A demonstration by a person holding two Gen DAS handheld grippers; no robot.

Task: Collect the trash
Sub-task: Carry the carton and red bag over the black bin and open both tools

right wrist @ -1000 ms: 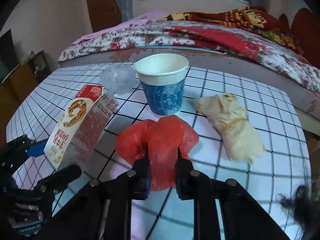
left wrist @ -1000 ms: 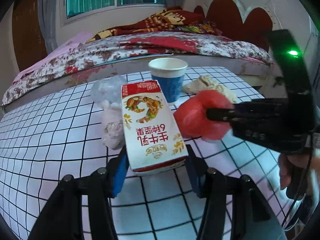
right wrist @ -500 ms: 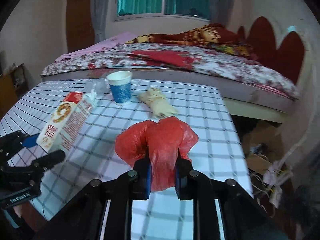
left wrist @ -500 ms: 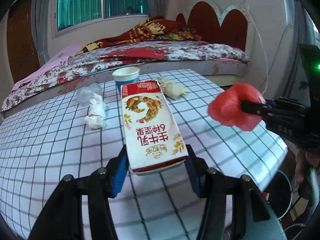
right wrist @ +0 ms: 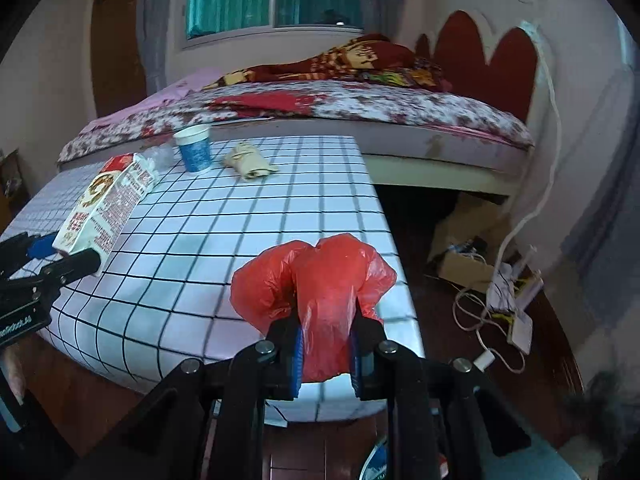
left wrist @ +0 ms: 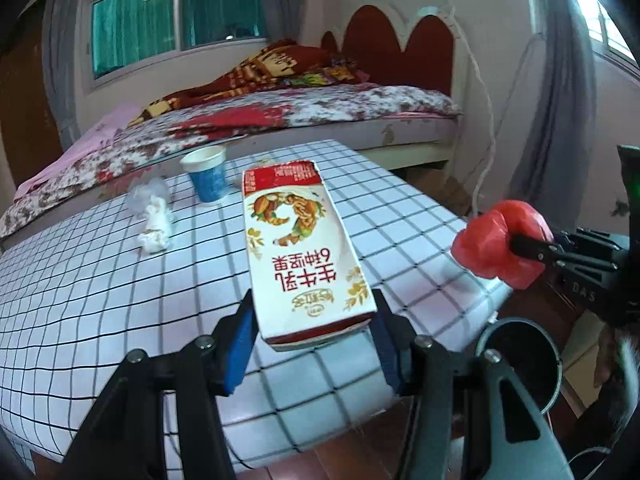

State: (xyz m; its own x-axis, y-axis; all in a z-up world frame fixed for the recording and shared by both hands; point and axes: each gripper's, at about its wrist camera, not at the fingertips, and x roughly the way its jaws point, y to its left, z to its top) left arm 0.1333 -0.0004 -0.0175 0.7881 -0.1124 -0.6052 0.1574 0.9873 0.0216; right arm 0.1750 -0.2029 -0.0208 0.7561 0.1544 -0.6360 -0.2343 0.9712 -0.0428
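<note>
Between the left tongs [left wrist: 312, 344], the milk carton [left wrist: 298, 248] points away (top farthest).

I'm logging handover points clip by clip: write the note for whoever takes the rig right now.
Left gripper: shut on the milk carton, held above the table.
Right gripper: shut on the red plastic bag, near the table's edge.
A dark bin stands on the floor below that edge.
Left on the table: paper cup, crumpled wrapper, white tissue wad.
Nothing visibly binned yet.
</note>
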